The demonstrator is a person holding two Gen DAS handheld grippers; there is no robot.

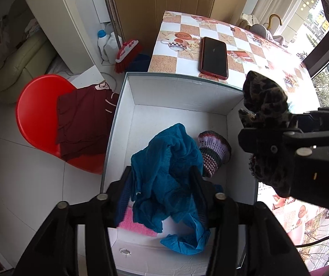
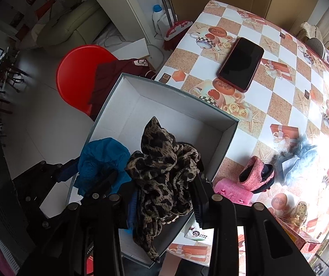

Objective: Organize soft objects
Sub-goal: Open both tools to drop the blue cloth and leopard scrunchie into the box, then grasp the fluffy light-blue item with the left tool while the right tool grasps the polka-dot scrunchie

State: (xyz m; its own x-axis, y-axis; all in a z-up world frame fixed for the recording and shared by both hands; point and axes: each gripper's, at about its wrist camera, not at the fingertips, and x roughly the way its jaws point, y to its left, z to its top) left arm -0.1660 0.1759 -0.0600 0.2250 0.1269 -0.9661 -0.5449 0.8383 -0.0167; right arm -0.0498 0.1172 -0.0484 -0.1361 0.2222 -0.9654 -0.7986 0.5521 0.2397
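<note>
- Left wrist view: left gripper (image 1: 162, 184) fingers pinch a blue cloth (image 1: 164, 179) over the white box (image 1: 176, 92); a knitted hat (image 1: 212, 151) lies inside at 2 o'clock of the cloth; phone (image 1: 214, 57) on the table (image 1: 180, 36) at 12 o'clock.
- Right wrist view: right gripper (image 2: 164, 197) fingers clamp a leopard scarf (image 2: 162, 168) above the box's near edge; pink sponge (image 2: 232, 193) and pink slipper (image 2: 257, 172) on the table at 3 o'clock.

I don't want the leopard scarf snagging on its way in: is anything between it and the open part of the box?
Nothing visible blocks it. The right gripper holds the leopard scarf over the box, whose far half is bare. The blue cloth and knit hat lie nearer the left gripper.
</note>
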